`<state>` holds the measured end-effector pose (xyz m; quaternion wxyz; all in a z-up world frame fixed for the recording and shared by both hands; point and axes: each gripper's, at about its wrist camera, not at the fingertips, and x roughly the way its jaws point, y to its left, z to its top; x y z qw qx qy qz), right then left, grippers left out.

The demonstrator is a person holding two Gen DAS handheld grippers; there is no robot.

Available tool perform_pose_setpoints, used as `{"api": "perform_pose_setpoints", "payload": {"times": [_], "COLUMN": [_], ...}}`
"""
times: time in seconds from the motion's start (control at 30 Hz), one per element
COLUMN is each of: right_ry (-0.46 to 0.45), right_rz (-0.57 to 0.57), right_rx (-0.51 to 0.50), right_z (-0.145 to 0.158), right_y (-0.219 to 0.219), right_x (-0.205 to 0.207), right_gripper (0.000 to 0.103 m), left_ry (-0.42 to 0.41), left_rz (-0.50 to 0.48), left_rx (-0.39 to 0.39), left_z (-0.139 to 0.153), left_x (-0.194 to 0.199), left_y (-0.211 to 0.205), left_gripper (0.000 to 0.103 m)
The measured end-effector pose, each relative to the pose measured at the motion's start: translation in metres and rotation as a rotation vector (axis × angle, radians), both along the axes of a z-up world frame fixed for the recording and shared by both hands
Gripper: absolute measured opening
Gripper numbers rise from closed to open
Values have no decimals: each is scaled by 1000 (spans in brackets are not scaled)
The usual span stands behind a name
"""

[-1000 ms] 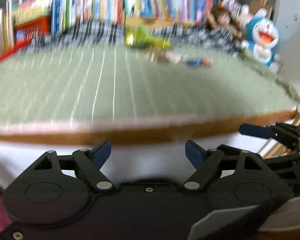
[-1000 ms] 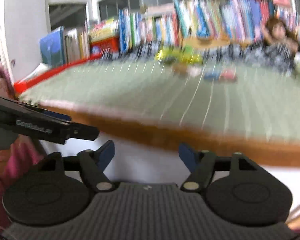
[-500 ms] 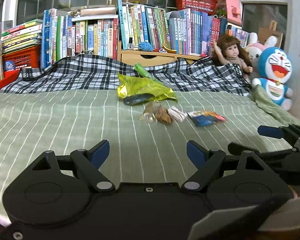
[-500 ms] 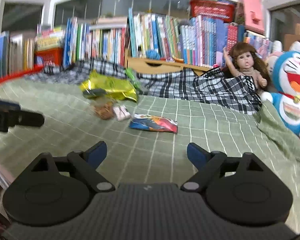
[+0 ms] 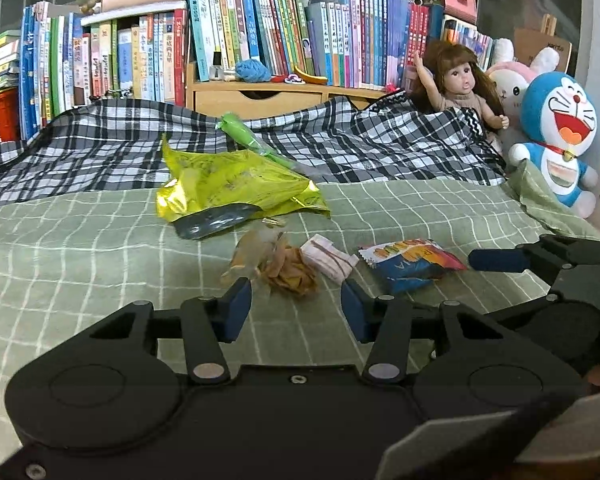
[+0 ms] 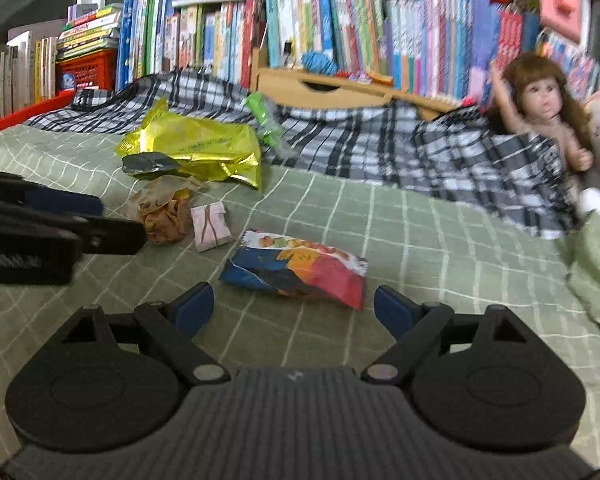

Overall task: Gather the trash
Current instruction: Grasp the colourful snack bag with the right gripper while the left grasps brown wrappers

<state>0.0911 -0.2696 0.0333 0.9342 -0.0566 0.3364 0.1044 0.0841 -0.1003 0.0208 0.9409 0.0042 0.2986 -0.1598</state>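
Observation:
Trash lies on a green checked bed sheet (image 5: 80, 248). A crumpled brown wrapper (image 5: 284, 268) sits just beyond my open left gripper (image 5: 296, 308). Right of it lie a small pink-white packet (image 5: 328, 258) and a blue-orange snack bag (image 5: 410, 262). Farther back rest a yellow foil bag (image 5: 236, 188) and a green wrapper (image 5: 240, 132). In the right wrist view the blue-orange snack bag (image 6: 300, 270) lies just ahead of my open right gripper (image 6: 294, 310), with the brown wrapper (image 6: 164, 212), the pink packet (image 6: 210, 226) and the yellow bag (image 6: 196, 150) to the left. Both grippers hold nothing.
A black-and-white plaid blanket (image 5: 360, 148) is bunched at the back. A doll (image 5: 456, 88), a pink rabbit toy (image 5: 512, 80) and a blue cat plush (image 5: 556, 136) sit at the right. Books (image 5: 260, 28) line a shelf behind, above a wooden drawer unit (image 5: 260, 100).
Both grippers have risen from below the bed's edge and moved forward over the sheet toward the trash. Both stay open; the left one's fingers stand closer together than before.

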Motion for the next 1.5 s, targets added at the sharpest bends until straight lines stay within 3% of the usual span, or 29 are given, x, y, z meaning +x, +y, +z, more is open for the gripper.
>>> {"api": "perform_pose_setpoints", "payload": {"times": [0.13,0.23,0.3,0.37,0.5,0.57,0.6,0.63,0.7,0.77,0.87,1.03,1.2,1.3,1.33,1.37,1.4,1.43,1.5], "right_ry": [32,36,30,22,11,8,5,0,4,-8,-33,-50,-11,37,65,73,75,69,55], "right_rz": [42,62,60,53,36,24,17,6,-10,-26,14,107,156,180,191,196,194,198,213], "right_rx": [20,22,23,25,37,43,40,34,38,44,60,-18,-85,-77,-58,-30,-27,-36,-51], "right_z": [-1,-1,1,2,3,5,6,7,9,12,14,15,7,1,-1,0,1,2,4], "right_y": [-1,-2,-3,-6,-14,-18,-20,-21,-26,-28,-30,-8,13,19,20,21,22,24,27], "right_x": [13,16,15,10,-2,-6,-7,-10,-11,-13,-14,-3,27,41,43,43,40,36,25], "right_gripper": [90,70,42,31,21,21,21,21,24,38,71,87,88,86,82,68,56,55,52], "left_ry": [5,1,0,0,5,10,11,12,17,24,11,1,18,10,4,-1,-7,-16,-19], "left_rz": [-15,-23,-21,-15,-19,-23,-24,-17,-13,-11,-28,-66,-89,-90,-90,-90,-91,-90,-97], "left_rx": [-1,7,13,17,21,19,19,23,24,7,6,24,46,57,63,68,72,73,73], "left_z": [-6,-8,-10,-12,-17,-18,-17,-17,-17,-15,-10,-1,3,6,6,7,7,7,5], "left_x": [11,20,24,29,36,38,37,37,36,31,18,-7,-25,-35,-38,-40,-42,-43,-44], "left_y": [-9,-15,-19,-20,-20,-20,-20,-20,-19,-16,-12,-1,14,23,25,26,27,28,28], "left_gripper": [43,38,38,38,39,39,35,20,16,15,15,16,17,18,22,28,44,52,52]}}
